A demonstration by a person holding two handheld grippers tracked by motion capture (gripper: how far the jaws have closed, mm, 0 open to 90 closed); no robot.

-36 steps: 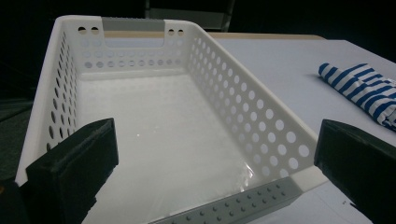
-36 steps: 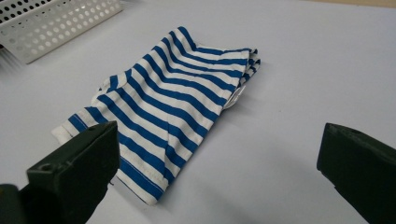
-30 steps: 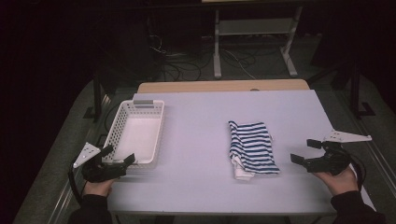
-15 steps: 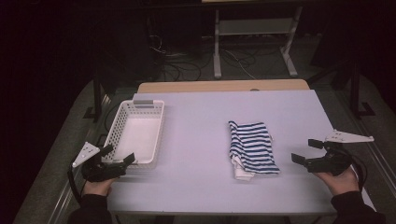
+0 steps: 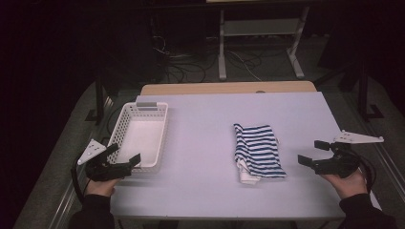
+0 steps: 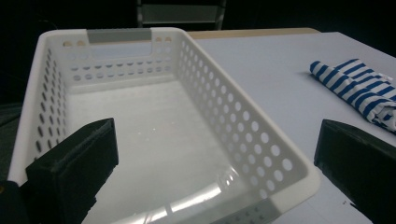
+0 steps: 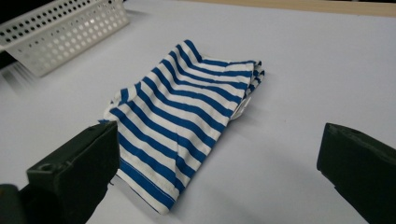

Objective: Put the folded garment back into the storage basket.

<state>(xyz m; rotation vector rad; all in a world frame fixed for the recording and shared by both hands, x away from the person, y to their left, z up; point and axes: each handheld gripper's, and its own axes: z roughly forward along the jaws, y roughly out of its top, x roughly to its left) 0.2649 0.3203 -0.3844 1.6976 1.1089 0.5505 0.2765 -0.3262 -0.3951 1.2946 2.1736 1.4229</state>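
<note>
High view: right gripper spread beside folded striped shirt near table's front edge; could unfold if pinched by one layer.

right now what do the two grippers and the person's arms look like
Both the left gripper and right gripper are black, each with two blocky black jaws and a pale grey three-cornered plate on top. A black cable loops from each. The person wears dark long sleeves.

This looks like a dim lab or recording room: a plain white bench stands under the light, loose cables snake across the dark floor behind it, beside a metal stand.
</note>
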